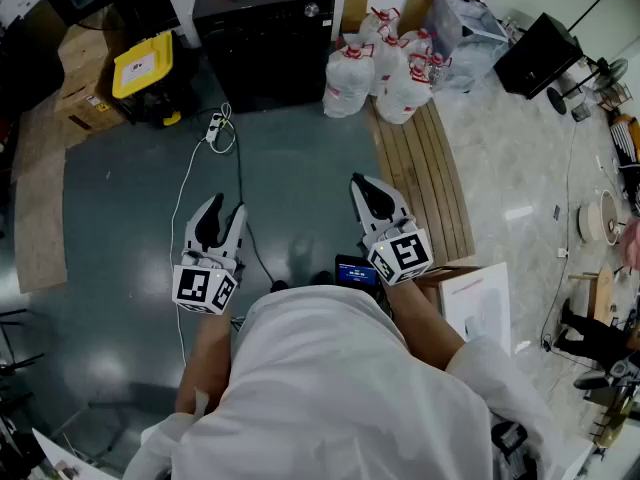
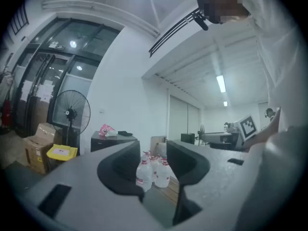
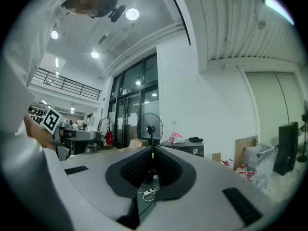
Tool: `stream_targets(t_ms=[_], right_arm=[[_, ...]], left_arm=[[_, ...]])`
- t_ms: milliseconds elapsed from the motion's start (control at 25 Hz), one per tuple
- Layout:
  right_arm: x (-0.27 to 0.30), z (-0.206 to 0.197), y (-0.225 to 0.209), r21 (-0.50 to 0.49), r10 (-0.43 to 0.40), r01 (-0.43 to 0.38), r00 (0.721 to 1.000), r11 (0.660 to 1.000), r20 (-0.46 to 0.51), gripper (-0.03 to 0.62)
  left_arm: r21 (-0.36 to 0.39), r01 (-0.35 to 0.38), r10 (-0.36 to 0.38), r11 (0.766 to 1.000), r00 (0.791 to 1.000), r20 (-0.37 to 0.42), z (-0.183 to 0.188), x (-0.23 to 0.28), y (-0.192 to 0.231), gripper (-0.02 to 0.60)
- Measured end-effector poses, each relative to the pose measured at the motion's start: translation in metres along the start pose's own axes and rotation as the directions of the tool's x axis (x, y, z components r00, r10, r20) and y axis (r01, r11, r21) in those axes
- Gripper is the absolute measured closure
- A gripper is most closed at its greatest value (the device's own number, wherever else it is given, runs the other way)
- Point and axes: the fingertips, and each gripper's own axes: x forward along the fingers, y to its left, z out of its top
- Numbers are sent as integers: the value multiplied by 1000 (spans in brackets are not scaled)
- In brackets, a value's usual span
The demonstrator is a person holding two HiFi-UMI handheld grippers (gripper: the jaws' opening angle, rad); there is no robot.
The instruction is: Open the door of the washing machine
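Note:
The washing machine (image 1: pixel 265 38) is a black box with a round knob, standing on the floor at the far side of the head view. Its door cannot be seen from here. It also shows small in the distance as the dark cabinet (image 2: pixel 113 141), and in the right gripper view (image 3: pixel 185 148). My left gripper (image 1: pixel 222 213) is held level over the grey floor, well short of the machine, jaws apart and empty (image 2: pixel 151 150). My right gripper (image 1: pixel 365 188) is alongside it, jaws together with nothing between them (image 3: pixel 152 153).
Several water jugs (image 1: pixel 385 73) stand right of the machine on wooden slats (image 1: pixel 425 183). A yellow-lidded box (image 1: pixel 142 65) and cardboard boxes sit to its left. A power strip with cables (image 1: pixel 214 128) lies on the floor ahead. A standing fan (image 2: pixel 71 113) is at the left.

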Motion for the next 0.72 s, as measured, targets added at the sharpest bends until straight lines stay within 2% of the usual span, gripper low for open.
stream_targets(t_ms=[280,720], right_arm=[[1,3,30,11,30,-30,999,999,12,554],[-15,3,41,33,33,-34,999,999,9,554]], left_arm=[[-8,-7,7,1000,1000,20,10,-36,21,443],[9,-39,39,999,999,25,14,-57,18,443]])
